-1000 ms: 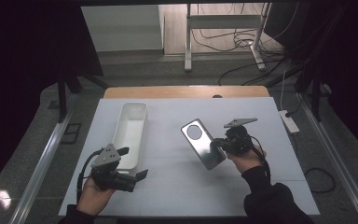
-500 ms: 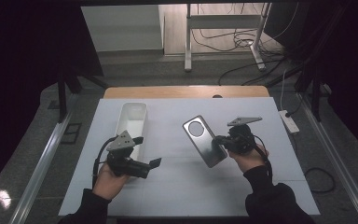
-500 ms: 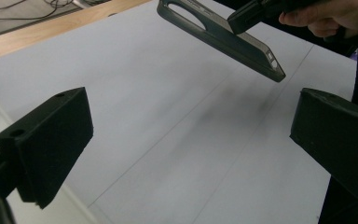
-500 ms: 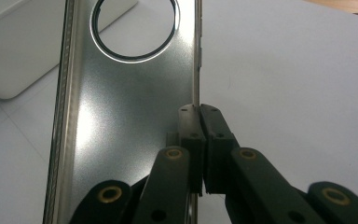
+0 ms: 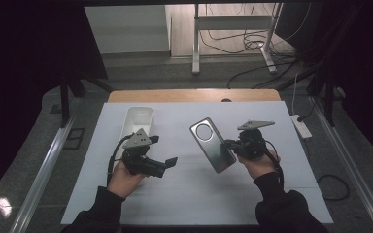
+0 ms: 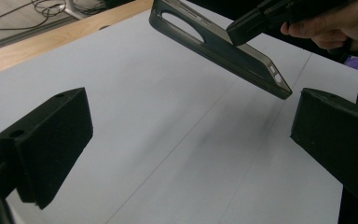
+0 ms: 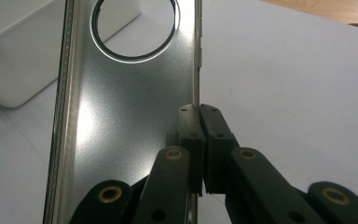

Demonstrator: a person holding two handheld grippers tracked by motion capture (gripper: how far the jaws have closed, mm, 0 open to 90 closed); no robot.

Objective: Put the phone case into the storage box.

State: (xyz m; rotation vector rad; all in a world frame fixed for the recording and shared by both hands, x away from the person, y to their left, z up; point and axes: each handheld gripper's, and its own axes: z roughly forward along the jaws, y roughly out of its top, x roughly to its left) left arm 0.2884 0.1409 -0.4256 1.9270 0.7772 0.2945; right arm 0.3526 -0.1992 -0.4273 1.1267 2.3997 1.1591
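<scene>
The phone case (image 5: pixel 212 144) hangs above the white mat (image 5: pixel 184 204), right of centre. Its long axis runs diagonally in the high view, with the round camera cut-out end pointing up-left toward the tray and the other end down-right. The right gripper (image 5: pixel 229 144) has its jaws pinched tight on the case's side edge. The left gripper (image 5: pixel 171 163) has its jaws spread wide with nothing between them, aimed toward the case. The white rectangular tray (image 5: pixel 137 119) sits upper left, nothing visible inside.
</scene>
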